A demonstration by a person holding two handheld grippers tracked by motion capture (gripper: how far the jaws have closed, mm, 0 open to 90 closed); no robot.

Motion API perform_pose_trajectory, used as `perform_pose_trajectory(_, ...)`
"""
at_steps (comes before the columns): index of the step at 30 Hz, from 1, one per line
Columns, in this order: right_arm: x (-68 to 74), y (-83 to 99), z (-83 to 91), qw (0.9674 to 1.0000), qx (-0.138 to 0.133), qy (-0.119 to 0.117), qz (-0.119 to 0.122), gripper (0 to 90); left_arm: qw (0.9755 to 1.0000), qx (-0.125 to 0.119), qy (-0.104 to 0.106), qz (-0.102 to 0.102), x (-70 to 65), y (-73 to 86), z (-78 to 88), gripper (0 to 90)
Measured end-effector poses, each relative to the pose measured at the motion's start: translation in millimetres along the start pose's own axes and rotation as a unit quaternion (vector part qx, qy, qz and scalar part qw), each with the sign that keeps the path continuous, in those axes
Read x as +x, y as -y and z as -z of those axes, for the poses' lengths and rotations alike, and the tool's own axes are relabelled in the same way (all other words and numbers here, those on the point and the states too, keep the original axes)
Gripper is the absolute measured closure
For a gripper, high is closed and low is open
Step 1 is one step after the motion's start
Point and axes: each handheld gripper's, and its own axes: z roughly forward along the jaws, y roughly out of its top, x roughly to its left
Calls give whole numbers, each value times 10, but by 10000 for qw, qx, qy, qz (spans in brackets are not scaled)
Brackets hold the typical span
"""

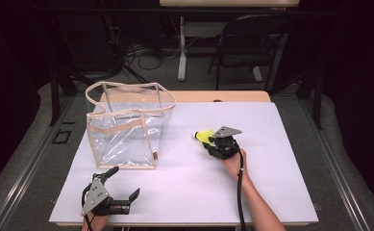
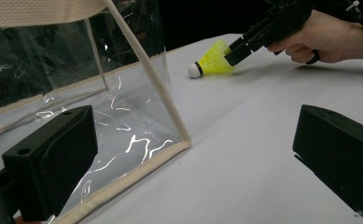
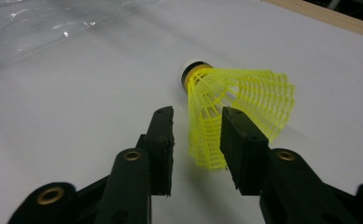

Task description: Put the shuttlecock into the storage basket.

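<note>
The right gripper [image 3: 197,135] has its two black jaws partly closed around the rim of the shuttlecock [image 3: 235,105]. In the right gripper view the yellow mesh skirt runs between the pads: the right pad lies against the skirt, while a narrow gap shows between the left pad and the mesh, so whether the grip is firm cannot be told. In the left gripper view the same gripper [image 2: 233,53] meets the wide end of the shuttlecock [image 2: 212,60], which lies on its side on the sheet [image 2: 263,121], white cork tip pointing away from the hand [image 2: 324,37]. In the high view the right gripper [image 1: 208,142] sits right of centre on the white sheet [image 1: 184,187], the shuttlecock [image 1: 201,136] at its tip, pointing toward the bag [image 1: 127,127].

The left gripper [image 1: 124,185] rests near the front left edge of the table, jaws wide apart and holding nothing. In its own view the two pads stand far apart, one low at the left and one at the right, with bare sheet between them.

The bag [image 2: 137,126] is clear plastic with beige trim and stands upright at the left of the sheet, mouth open upward. Its near bottom corner lies just beside the left gripper's left pad. The shuttlecock is well apart from the bag, out on the open sheet.

Behind the table stands a dark chair [image 1: 252,43].
</note>
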Motion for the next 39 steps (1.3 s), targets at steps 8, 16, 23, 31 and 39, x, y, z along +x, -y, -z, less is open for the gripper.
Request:
perform_pose_trajectory(8, 0, 12, -18, 10000, 42, 57, -3, 732, 10000, 10, 0, -6, -3, 1, -2, 2)
perform_pose_trajectory(16, -10, 28, -29, 10000, 37, 77, -15, 810, 10000, 16, 1, -26, -3, 0, 2, 2)
perform_pose_trajectory(23, -9, 31, -24, 9999, 47, 153, 51, 867, 10000, 14, 2, -28, -5, 0, 0, 2)
perform_pose_trajectory(31, -1, 27, -7, 9996, -28, 199, 179, 893, 10000, 16, 4, -35, -7, 0, 1, 2)
perform_pose_trajectory(39, 30, 9, 21, 9992, -110, 253, 279, 900, 10000, 15, 4, -31, -7, -1, 6, 2)
